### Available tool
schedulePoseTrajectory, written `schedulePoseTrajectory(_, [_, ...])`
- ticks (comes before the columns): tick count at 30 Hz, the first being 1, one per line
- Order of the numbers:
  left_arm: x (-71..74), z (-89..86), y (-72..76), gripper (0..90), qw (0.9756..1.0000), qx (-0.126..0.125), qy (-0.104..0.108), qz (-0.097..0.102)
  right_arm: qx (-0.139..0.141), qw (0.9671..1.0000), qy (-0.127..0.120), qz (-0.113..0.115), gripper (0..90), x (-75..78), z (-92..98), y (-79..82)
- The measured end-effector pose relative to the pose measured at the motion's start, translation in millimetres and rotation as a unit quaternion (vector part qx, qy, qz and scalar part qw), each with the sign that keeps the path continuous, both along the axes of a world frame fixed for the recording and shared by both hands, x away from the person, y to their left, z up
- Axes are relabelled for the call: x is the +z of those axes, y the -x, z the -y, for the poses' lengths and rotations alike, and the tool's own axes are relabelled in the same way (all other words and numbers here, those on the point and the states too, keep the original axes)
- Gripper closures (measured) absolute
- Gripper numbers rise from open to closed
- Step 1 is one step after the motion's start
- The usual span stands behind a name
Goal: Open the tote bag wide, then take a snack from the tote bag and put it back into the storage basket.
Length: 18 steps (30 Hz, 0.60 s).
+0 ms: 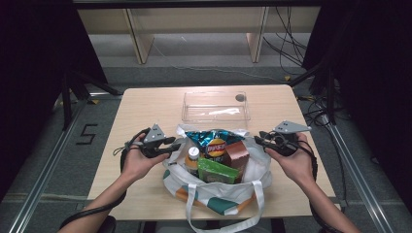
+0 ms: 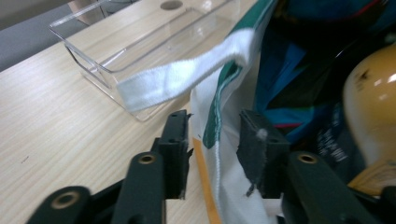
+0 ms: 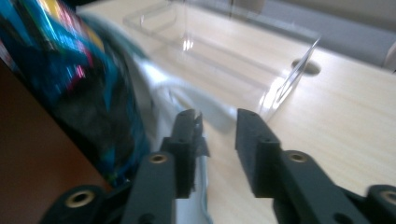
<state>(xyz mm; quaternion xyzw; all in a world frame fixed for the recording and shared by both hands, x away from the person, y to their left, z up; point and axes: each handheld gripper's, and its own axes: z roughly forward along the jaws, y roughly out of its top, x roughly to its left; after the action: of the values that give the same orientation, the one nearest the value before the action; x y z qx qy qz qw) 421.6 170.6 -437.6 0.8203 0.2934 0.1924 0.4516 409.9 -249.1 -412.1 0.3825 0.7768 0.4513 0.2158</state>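
Tote bag (image 1: pixel 214 187) at table's (image 1: pixel 145 111) near edge, stuffed, bottom contents hidden. Left gripper (image 2: pixel 214 140) parted, bag rim between pads, unpressed. Right gripper (image 3: pixel 218 140) parted beside blurred rim, contact unclear.

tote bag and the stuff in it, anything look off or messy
Nothing spilled or damaged. The tote bag is stuffed: the chip bag, bottle, green pouch and brown box jut above its rim. One white strap droops over the clear tray's corner.
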Motion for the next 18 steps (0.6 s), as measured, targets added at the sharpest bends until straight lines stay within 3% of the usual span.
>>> schedulePoseTrajectory(1, [0.0,0.0,0.0,58.0,1.0000,0.000,0.000,0.000,0.000,1.0000,0.000,0.000,65.5,0.0,0.0,0.0])
schedulePoseTrajectory(3, [7.8,-5.4,4.0,55.8,0.9995,0.013,0.030,0.000,-0.004,0.9996,-0.010,0.027,61.6,8.4,3.4,1.4])
schedulePoseTrajectory(6, [11.0,-10.3,6.4,52.0,0.9985,0.024,0.049,0.003,-0.010,0.9994,-0.018,0.027,60.3,13.6,5.8,3.1])
schedulePoseTrajectory(7, [11.2,-11.8,6.8,50.5,0.9985,0.025,0.049,0.005,-0.013,0.9990,-0.021,0.037,60.0,13.5,6.1,1.9])
schedulePoseTrajectory(12, [12.4,-15.3,7.1,44.3,0.9971,0.037,0.067,0.004,-0.015,0.9985,-0.038,0.038,57.4,15.4,3.6,5.0])
schedulePoseTrajectory(14, [15.2,-17.0,5.5,40.3,0.9960,0.040,0.079,0.007,0.003,0.9982,-0.038,0.046,56.1,18.6,4.0,4.8])
schedulePoseTrajectory(15, [15.9,-17.0,5.5,39.2,0.9958,0.043,0.081,0.009,-0.001,0.9981,-0.046,0.041,55.6,20.8,2.4,7.2])
schedulePoseTrajectory(18, [16.4,-16.9,4.9,37.3,0.9958,0.044,0.080,0.009,0.009,0.9966,-0.060,0.055,54.3,28.1,1.7,7.6])
